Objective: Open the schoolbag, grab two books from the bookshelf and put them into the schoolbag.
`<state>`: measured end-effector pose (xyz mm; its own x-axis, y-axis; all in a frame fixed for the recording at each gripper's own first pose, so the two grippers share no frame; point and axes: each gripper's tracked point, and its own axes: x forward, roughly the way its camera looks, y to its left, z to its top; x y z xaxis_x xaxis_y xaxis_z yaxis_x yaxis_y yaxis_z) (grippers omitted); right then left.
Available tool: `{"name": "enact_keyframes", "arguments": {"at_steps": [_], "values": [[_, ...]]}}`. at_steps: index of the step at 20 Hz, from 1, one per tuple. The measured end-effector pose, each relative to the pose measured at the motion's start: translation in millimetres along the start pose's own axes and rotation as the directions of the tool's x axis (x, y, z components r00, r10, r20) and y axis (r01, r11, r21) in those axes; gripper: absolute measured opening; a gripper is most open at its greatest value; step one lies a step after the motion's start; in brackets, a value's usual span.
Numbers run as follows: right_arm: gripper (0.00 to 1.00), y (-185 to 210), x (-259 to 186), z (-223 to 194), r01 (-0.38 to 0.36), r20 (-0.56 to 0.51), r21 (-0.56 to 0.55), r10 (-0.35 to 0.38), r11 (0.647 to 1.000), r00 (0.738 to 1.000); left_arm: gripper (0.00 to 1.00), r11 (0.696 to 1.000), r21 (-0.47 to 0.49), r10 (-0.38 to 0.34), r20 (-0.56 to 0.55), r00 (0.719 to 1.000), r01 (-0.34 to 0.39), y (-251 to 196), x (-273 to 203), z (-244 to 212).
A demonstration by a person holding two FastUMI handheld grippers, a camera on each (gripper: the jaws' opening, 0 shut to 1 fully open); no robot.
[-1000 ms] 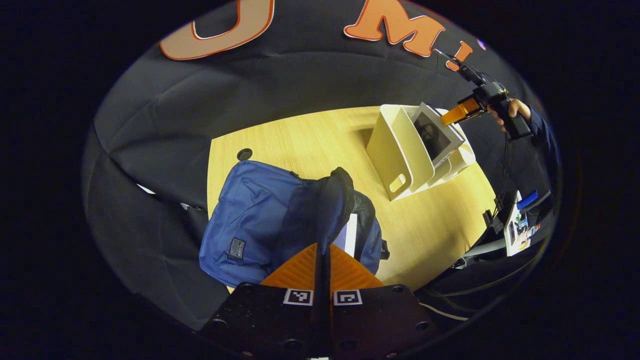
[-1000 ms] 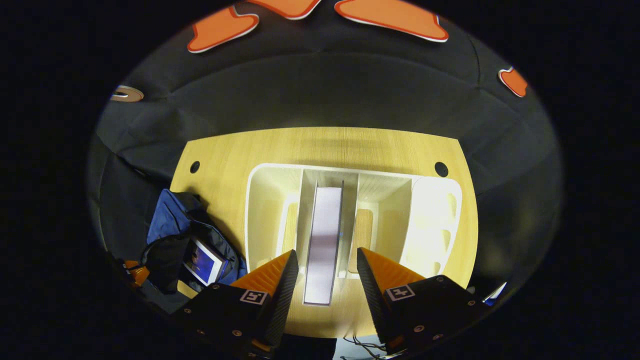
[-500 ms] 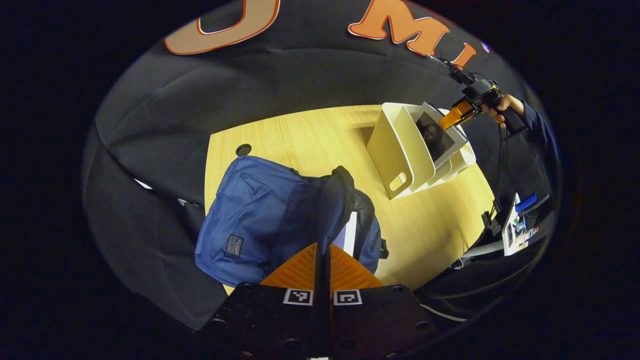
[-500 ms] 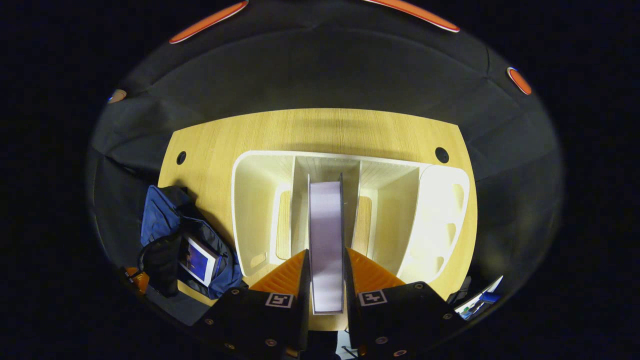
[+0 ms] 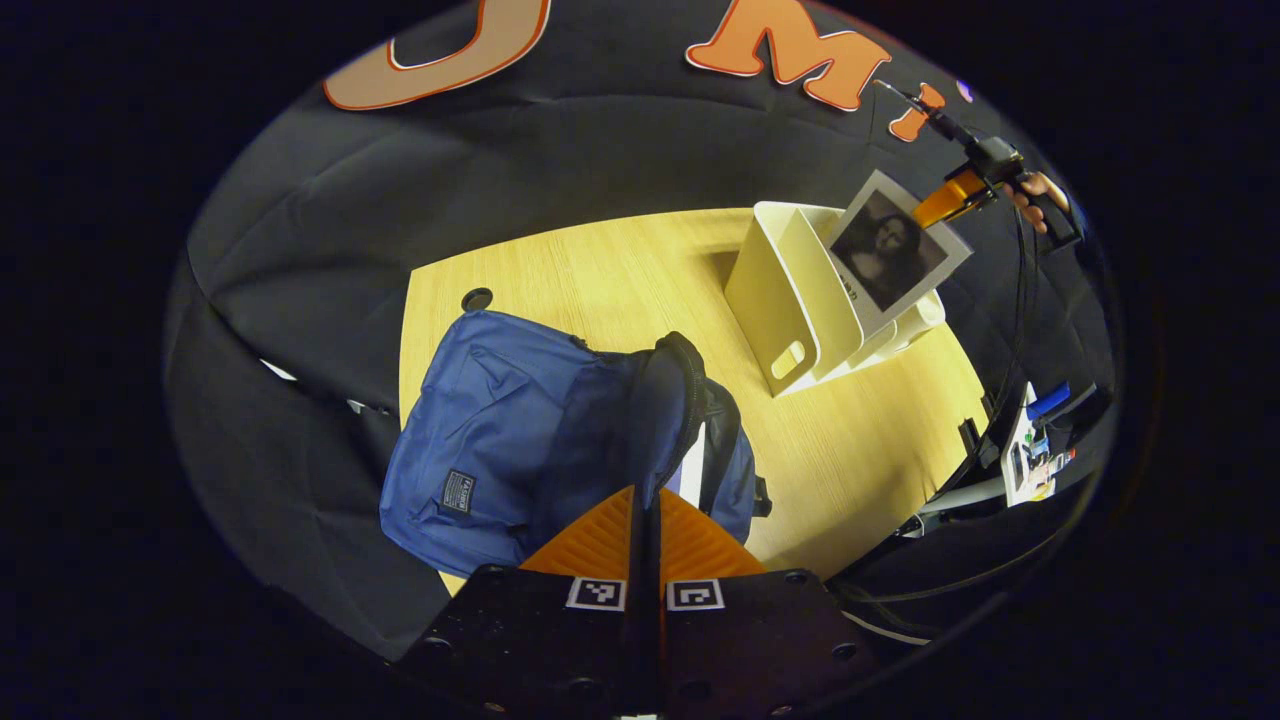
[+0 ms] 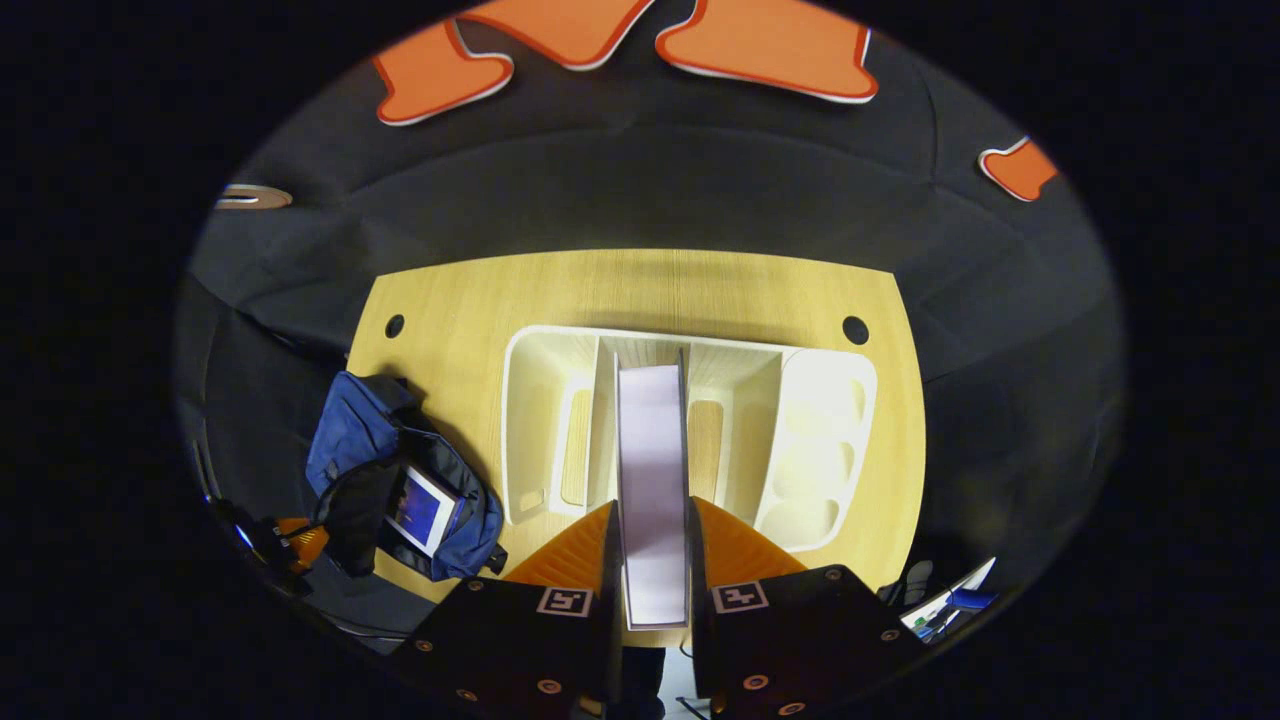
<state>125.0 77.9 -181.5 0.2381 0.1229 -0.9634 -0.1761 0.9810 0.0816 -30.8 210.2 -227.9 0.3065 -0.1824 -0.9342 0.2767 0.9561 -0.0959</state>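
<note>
In the left gripper view, your left gripper (image 5: 645, 500) is pinched on the raised flap of the open schoolbag (image 5: 520, 430), just ahead of its jaws. One book (image 5: 693, 465) already sits inside.

In the right gripper view, your right gripper (image 6: 652, 540) clamps the second book (image 6: 652, 470) between its jaws, over the bookshelf (image 6: 830, 440) ahead. What's left, I judge: carrying it to the bag, off to the jaws' left.
</note>
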Motion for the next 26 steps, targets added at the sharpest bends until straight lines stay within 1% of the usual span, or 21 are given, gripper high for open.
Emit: {"name": "enact_keyframes", "arguments": {"at_steps": [2,5,10,12,15,17,20,24,26], "values": [[0.29,0,-22,-1,-0.014,0.024,-0.001,0.014,1.000,1.000,0.01,1.000,0.008,-0.007,0.000,1.000,0.007,-3,1,-2],[0.28,0,-49,-11,-0.015,0.041,-0.028,0.016,0.999,0.999,0.01,1.000,0.018,-0.008,0.000,1.000,0.008,-4,2,-2],[0.29,11,-98,-25,-0.067,0.109,-0.039,0.071,0.997,0.992,0.01,1.000,0.027,-0.004,0.006,1.000,0.004,-3,-1,-1],[0.28,18,-115,-33,-0.107,0.149,-0.030,0.110,0.994,0.983,0.01,1.000,0.027,-0.004,0.007,1.000,0.004,-3,0,0],[0.28,30,-126,-45,-0.184,0.206,0.003,0.180,0.983,0.962,0.01,0.999,0.032,-0.005,0.009,1.000,0.005,-5,-1,-1],[0.28,42,-124,-57,-0.251,0.233,0.039,0.236,0.967,0.943,0.01,0.999,0.043,0.000,0.003,1.000,0.000,-5,-1,-2],[0.29,55,-116,-75,-0.331,0.251,0.073,0.304,0.941,0.919,0.01,0.998,0.055,0.003,-0.005,1.000,-0.003,-6,0,-2],[0.29,62,-101,-92,-0.392,0.252,0.122,0.354,0.912,0.901,0.01,0.997,0.081,0.022,-0.010,1.000,-0.021,-2,-2,2],[0.28,69,-96,-98,-0.431,0.260,0.145,0.386,0.891,0.885,0.01,0.995,0.097,0.035,-0.010,0.999,-0.034,-2,-7,5]]}}
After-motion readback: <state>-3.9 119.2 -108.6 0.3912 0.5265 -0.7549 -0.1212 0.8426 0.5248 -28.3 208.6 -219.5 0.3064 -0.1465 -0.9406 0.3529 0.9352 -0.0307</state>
